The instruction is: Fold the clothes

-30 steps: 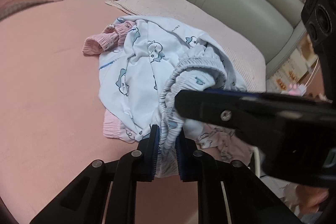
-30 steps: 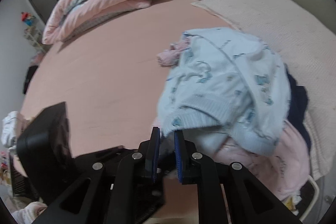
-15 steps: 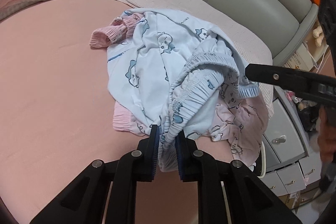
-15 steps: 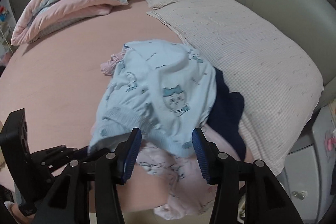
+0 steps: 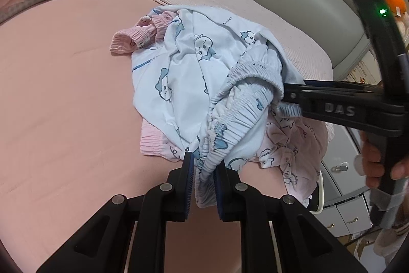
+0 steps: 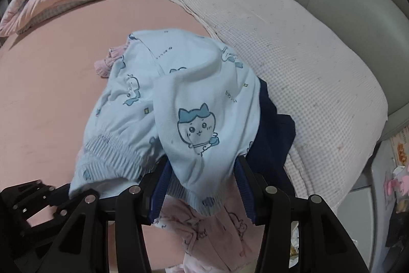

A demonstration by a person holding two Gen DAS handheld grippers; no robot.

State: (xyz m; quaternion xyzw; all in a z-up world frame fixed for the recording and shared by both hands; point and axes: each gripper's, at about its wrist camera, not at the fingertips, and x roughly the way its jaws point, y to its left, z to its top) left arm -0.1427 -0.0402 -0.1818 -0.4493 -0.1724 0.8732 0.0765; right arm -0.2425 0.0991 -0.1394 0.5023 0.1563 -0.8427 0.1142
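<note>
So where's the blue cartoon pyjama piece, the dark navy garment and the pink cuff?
blue pyjama piece (image 6: 194, 104), right wrist view, on the cat print panel.
navy garment (image 6: 271, 142), right wrist view, on its exposed fold beside the blue cloth.
pink cuff (image 5: 130, 39), left wrist view, on the ribbed end.

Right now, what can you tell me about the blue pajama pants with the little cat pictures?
The light blue pajama pants look like soft cotton, printed with cartoon cats and small animals, with a ribbed, stretchy waistband. They lie crumpled on top of the clothes pile, over pink pajamas and something dark navy, on the pink bed sheet. The left gripper pinches the waistband shut. The right gripper has its fingers open on either side of another part of the pants, not squeezing it.
</note>
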